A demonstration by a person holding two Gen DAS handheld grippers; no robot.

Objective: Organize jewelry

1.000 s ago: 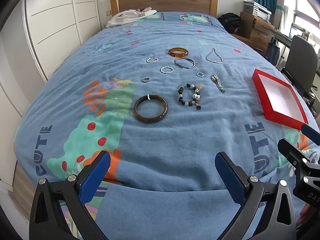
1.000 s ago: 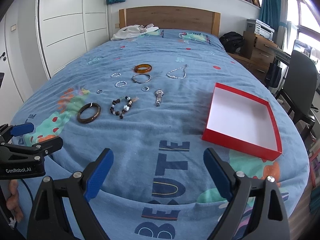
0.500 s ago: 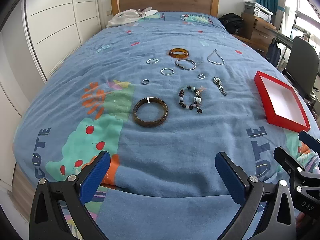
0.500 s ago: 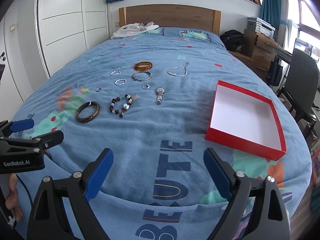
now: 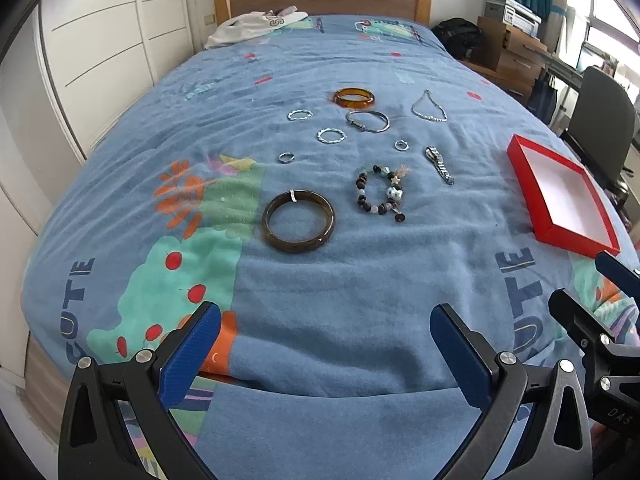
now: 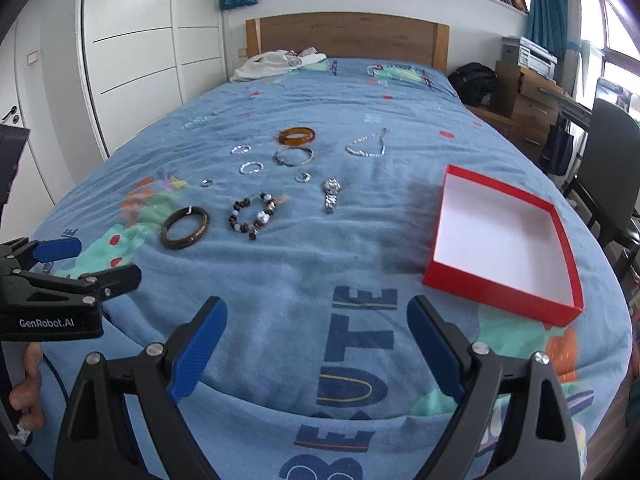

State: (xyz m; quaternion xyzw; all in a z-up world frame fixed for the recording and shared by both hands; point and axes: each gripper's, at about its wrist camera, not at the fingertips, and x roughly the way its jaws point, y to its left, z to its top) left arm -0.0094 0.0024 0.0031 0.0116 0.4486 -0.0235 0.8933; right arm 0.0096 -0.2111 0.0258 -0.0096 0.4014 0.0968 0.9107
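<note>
Both the left gripper (image 5: pixel 325 350) and right gripper (image 6: pixel 317 346) hover jaws apart over bare blanket at the bed's (image 6: pixel 360 248) near edge, jewelry (image 5: pixel 362 148) mid-bed, red tray (image 6: pixel 558 312) right.

Jewelry lies spread across a blue patterned bed (image 5: pixel 360 280): a dark bangle (image 5: pixel 298 221) beside a beaded bracelet (image 5: pixel 380 194), a watch (image 5: pixel 439 164), an amber bangle (image 5: pixel 354 98), a chain necklace (image 5: pixel 429 108) and several small silver rings. A red tray (image 5: pixel 560 236) sits at right. The left gripper (image 5: pixel 325 350) hovers over the near edge, its 2 blue-padded fingers (image 5: pixel 192 350) spread wide.
</note>
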